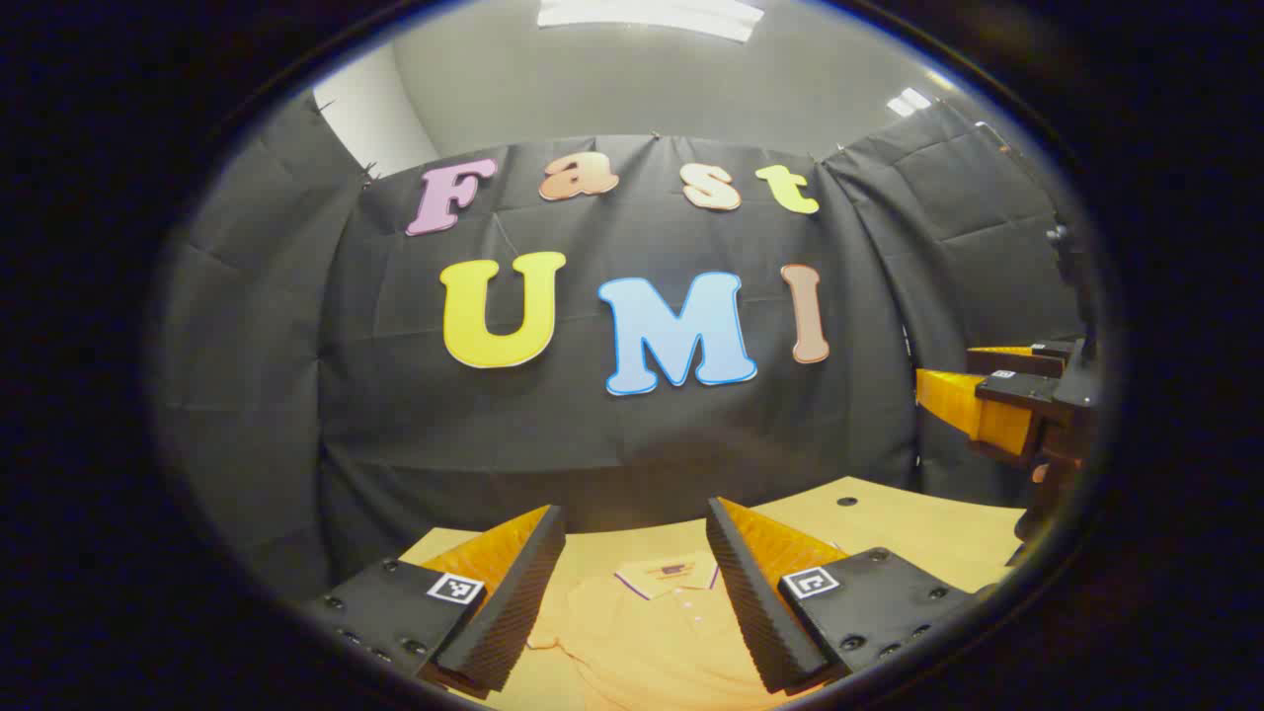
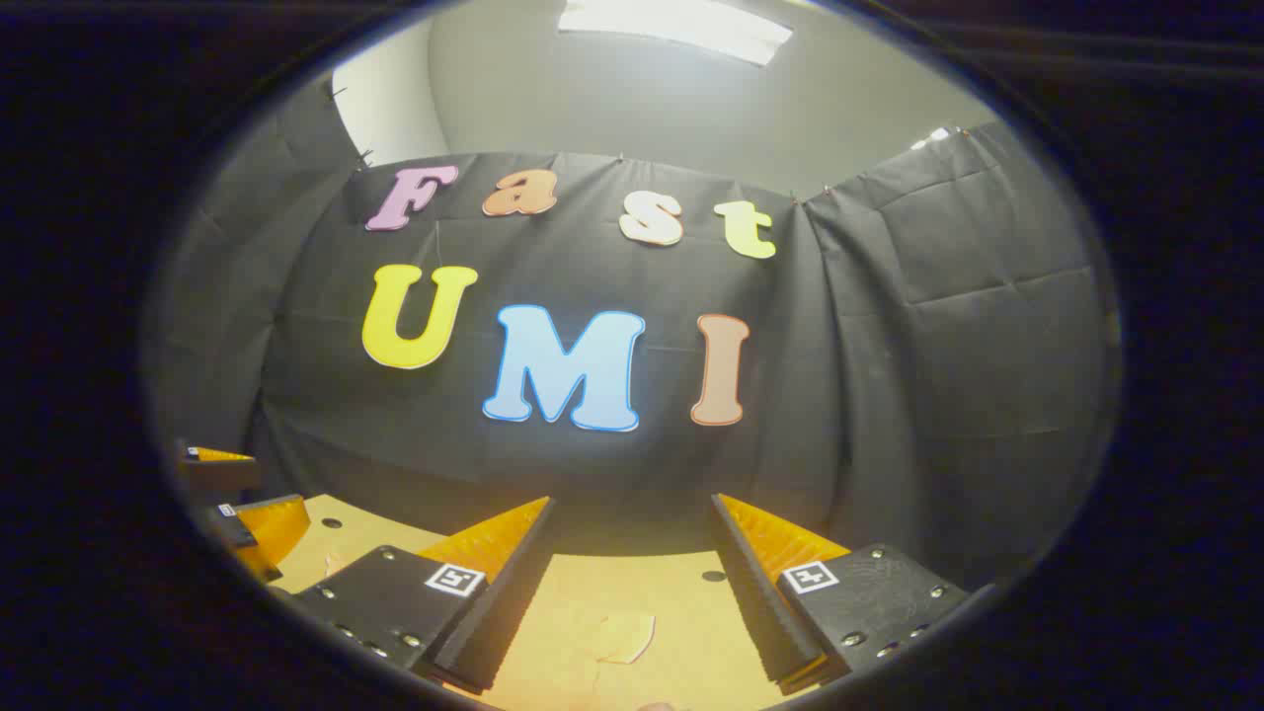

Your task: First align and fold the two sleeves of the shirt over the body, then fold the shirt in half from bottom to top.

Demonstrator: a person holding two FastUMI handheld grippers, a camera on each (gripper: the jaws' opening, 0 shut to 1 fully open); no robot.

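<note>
A light orange polo shirt (image 1: pixel 642 632) lies flat on the wooden table (image 1: pixel 889 523), collar toward the far wall. In the left gripper view my left gripper (image 1: pixel 635 578) hovers above the collar, open, nothing between its fingers. The right gripper (image 1: pixel 997 405) appears at that view's right edge, raised above the table. In the right gripper view my right gripper (image 2: pixel 632 583) is open over the table (image 2: pixel 592 592), with a pale piece of the shirt, perhaps a sleeve end (image 2: pixel 624 637), lying below between the fingers. The left gripper (image 2: pixel 237 513) shows at this view's left edge.
The black cloth wall (image 1: pixel 632 434) rises just behind the table's far edge. Small round holes (image 1: pixel 847 501) dot the tabletop, one (image 2: pixel 713 575) also ahead in the right gripper view.
</note>
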